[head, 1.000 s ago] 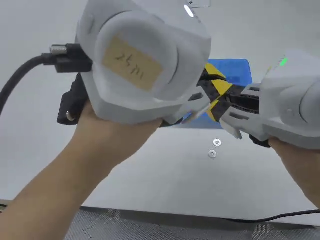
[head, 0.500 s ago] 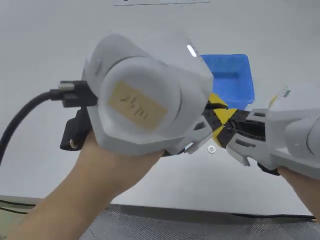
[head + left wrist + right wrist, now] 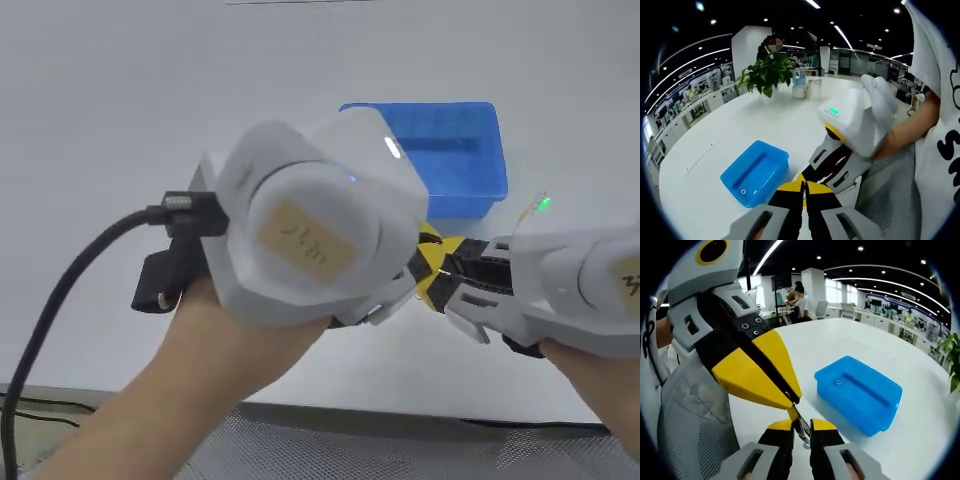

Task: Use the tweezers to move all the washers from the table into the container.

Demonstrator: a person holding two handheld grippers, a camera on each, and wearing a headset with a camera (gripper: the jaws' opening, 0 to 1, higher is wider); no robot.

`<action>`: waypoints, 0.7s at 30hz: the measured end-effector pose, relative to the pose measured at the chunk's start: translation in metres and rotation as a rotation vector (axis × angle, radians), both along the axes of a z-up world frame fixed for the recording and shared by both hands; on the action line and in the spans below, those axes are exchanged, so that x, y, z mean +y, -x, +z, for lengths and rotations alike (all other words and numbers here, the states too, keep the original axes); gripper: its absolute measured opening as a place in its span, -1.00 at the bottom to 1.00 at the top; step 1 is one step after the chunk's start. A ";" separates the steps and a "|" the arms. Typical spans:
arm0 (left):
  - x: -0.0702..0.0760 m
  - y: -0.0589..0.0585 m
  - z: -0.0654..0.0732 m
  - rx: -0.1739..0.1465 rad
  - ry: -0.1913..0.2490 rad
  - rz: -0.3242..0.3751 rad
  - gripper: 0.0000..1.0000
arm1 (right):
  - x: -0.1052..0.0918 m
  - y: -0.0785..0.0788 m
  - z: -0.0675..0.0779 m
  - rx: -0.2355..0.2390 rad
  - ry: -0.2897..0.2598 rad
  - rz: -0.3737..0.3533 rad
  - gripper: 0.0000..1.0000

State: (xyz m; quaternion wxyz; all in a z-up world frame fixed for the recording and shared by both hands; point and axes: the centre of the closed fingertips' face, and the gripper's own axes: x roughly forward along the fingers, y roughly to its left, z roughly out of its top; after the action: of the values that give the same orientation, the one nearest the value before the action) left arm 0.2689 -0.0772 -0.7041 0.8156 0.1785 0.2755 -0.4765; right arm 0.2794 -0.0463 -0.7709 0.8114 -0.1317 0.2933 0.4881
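Slim metal tweezers pinched at both ends: left tool pressed together on one, right tool clamped on other; long axis tool-to-tool. Blue plastic container ahead-right of right tool on white bench, small metal washer inside.

Most of tweezers behind fingers

The container sits on the table, upper right of centre in the head view, behind the left gripper at centre and the right gripper at lower right. The tweezers run between their tips. A washer lies inside the container.
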 end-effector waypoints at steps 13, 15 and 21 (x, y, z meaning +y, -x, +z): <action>-0.001 0.001 -0.013 -0.009 -0.046 -0.002 -1.00 | 0.001 0.001 -0.013 -0.008 0.047 0.030 -0.86; -0.001 -0.002 -0.013 0.002 -0.032 0.005 -1.00 | 0.001 0.000 -0.014 -0.013 0.048 0.033 -0.88; -0.004 -0.006 -0.012 0.007 -0.019 0.005 -1.00 | -0.001 -0.001 -0.014 -0.033 0.083 0.036 -0.93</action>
State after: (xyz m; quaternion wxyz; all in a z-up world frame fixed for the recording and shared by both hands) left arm 0.2751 -0.0807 -0.7157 0.8140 0.1839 0.2835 -0.4724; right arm 0.2809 -0.0472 -0.7848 0.8010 -0.1785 0.2975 0.4879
